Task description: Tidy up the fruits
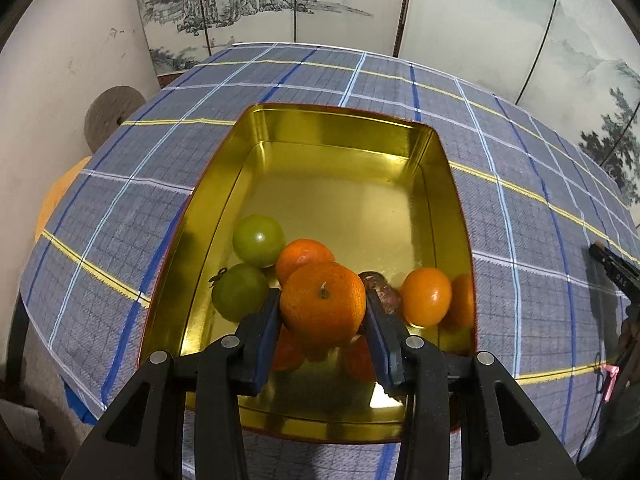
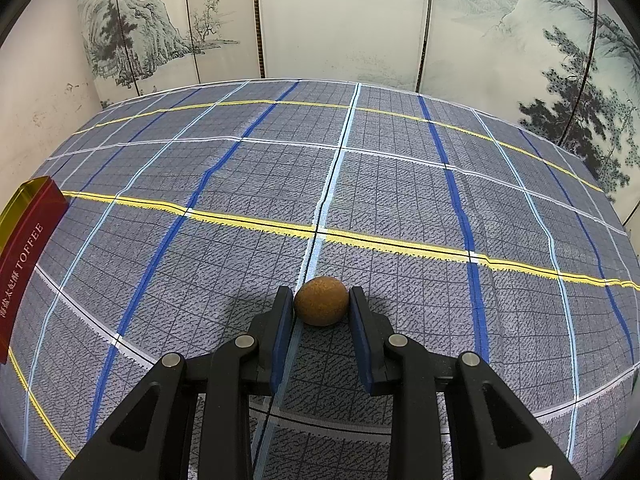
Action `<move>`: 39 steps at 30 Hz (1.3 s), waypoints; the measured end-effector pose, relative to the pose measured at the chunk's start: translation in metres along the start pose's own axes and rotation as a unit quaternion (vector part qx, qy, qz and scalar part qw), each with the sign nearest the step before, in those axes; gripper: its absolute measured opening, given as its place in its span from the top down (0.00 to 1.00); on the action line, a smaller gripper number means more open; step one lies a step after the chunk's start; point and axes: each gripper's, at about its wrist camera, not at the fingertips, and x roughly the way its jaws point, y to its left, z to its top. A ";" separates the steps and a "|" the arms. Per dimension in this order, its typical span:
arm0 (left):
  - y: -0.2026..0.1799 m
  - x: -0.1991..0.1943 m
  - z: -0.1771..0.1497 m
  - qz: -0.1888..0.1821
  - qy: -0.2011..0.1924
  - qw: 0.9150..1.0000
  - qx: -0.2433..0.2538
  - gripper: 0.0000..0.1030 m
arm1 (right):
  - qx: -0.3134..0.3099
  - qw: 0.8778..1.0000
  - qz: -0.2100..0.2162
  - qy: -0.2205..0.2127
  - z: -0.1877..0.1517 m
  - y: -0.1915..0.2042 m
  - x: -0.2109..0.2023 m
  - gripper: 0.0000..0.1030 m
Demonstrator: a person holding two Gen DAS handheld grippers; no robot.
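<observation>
backdrop: ink-landscape folding screen [image 2: 344, 20] | wall [image 1: 76, 92]: scuffed white | tablecloth [image 2: 400, 184]: plaid

A staged home-like tabletop: plaid tablecloth [image 2: 360, 184], ink-landscape folding screen [image 2: 344, 20] behind, scuffed white wall [image 1: 72, 92].

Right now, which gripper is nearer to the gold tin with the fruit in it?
Left. The left gripper hangs over the gold tin, holding an orange. The right gripper is off beside it, on a small brown fruit.

Even indoor light, glare on gold tin [image 1: 320, 128] (mirror-like), sharp focus, fisheye-bent edges, dark corners.
</observation>
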 end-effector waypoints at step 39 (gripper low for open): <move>-0.003 0.008 -0.004 0.016 -0.008 0.999 0.031 0.52 | -0.002 1.000 -0.003 0.000 0.000 0.000 0.000 0.75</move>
